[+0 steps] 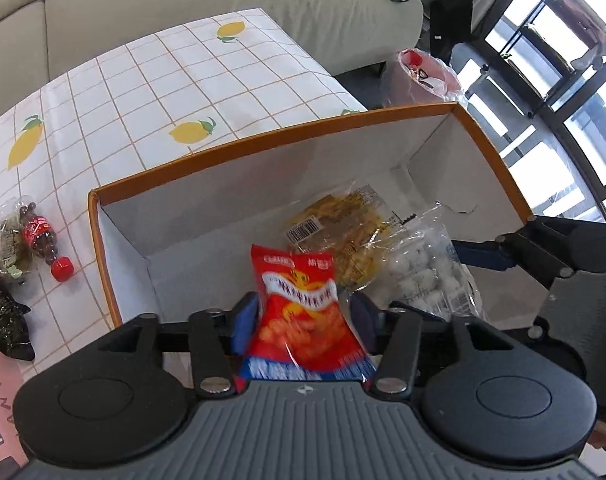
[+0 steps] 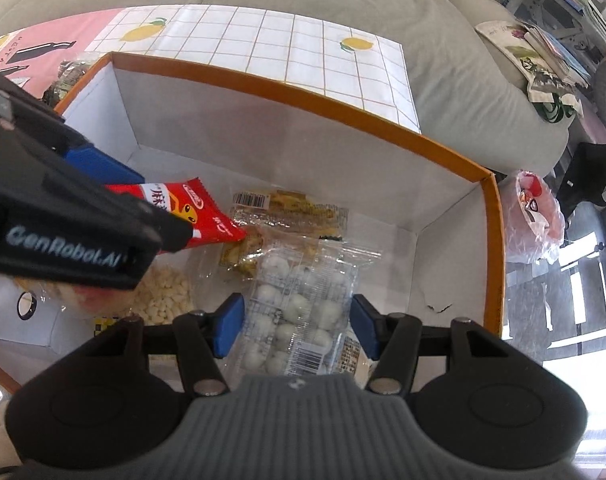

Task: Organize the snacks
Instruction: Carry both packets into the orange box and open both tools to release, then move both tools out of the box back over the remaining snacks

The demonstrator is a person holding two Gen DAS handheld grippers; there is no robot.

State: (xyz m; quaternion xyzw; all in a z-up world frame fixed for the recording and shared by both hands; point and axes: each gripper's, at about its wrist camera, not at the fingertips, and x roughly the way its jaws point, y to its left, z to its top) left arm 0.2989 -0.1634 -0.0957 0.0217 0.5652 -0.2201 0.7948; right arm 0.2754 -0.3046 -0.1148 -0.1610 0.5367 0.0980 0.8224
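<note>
Blue pads of the left gripper (image 1: 305,316) stand apart on either side of a red snack packet (image 1: 303,312), not visibly pressing it, over the orange-rimmed box (image 1: 231,146). Right gripper (image 2: 297,322), also over the box: pads flank a clear bag of white balls (image 2: 299,304); clamped or loose, cannot tell. Yellow snack bag (image 2: 279,216) lies inside the box. Small cola bottle (image 1: 43,242) lies on the tablecloth left of the box.

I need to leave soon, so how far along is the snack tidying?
Done: the yellow snack bag lies in the orange-rimmed box. In hand: the red packet stands between the left gripper's open jaws; the right gripper holds the white-ball bag. Left: the cola bottle and dark packets on the table.
</note>
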